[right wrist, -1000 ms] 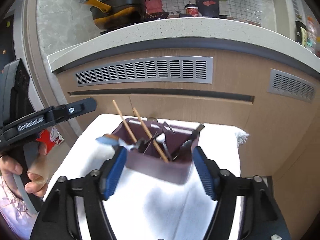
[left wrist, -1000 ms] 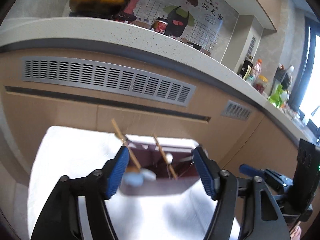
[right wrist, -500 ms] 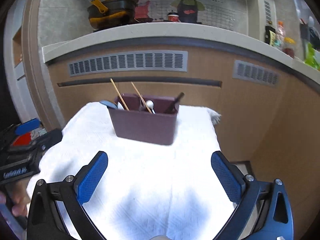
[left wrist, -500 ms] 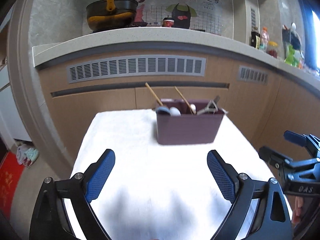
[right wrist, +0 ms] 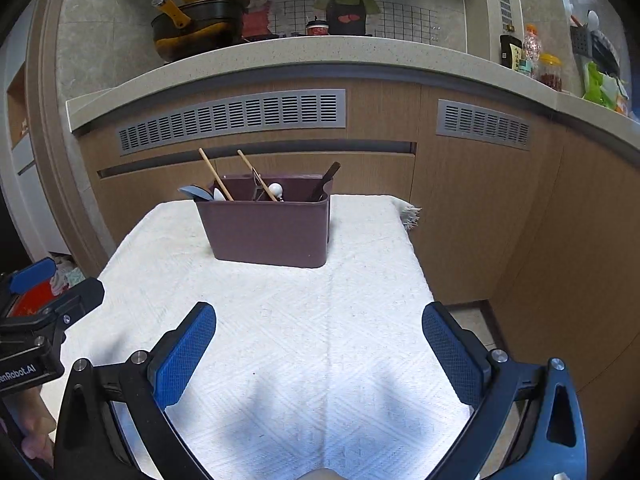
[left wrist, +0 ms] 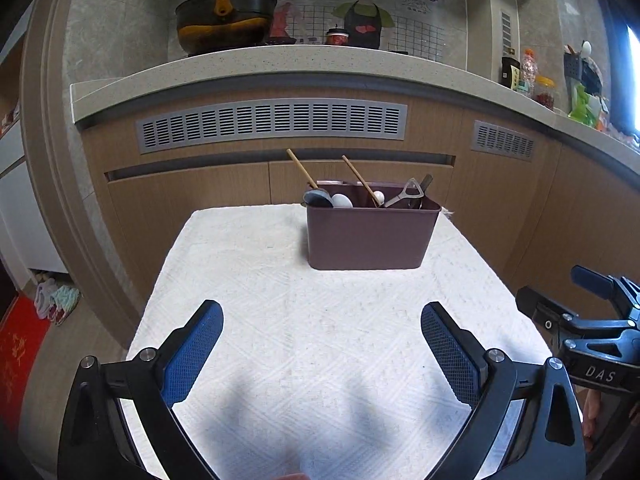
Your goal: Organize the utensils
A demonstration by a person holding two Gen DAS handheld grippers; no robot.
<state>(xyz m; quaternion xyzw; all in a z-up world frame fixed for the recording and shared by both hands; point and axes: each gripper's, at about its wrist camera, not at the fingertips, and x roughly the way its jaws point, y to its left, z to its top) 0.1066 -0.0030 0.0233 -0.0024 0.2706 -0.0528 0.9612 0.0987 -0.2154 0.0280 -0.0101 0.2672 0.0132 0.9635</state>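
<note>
A maroon utensil bin [left wrist: 368, 236] [right wrist: 268, 232] stands on the far part of the white-clothed table [left wrist: 260, 280] [right wrist: 360, 280]. Two wooden chopsticks [left wrist: 298, 166] [right wrist: 214, 176], a dark spoon [left wrist: 318, 197] [right wrist: 196, 192], a white spoon [left wrist: 342, 200], a metal peeler [left wrist: 408, 194] and a dark handle [right wrist: 328, 178] stick out of it. My left gripper [left wrist: 320, 312] hovers over the near cloth, well short of the bin; its jaws are opening with nothing between them. My right gripper [right wrist: 319, 312] is open and holds nothing, equally far back.
Behind the table runs a wood cabinet front with grey vents [left wrist: 272, 122] under a stone counter [left wrist: 280, 60]. A black and yellow wok [left wrist: 224, 24] sits on it; jars and bottles [left wrist: 532, 76] stand at the right. Slippers and a red mat [left wrist: 24, 344] lie on the floor, left.
Both grippers pulled back from the bin toward the near table edge and opened wide. The bin, close between the fingers a second ago, now stands untouched at the far end.
</note>
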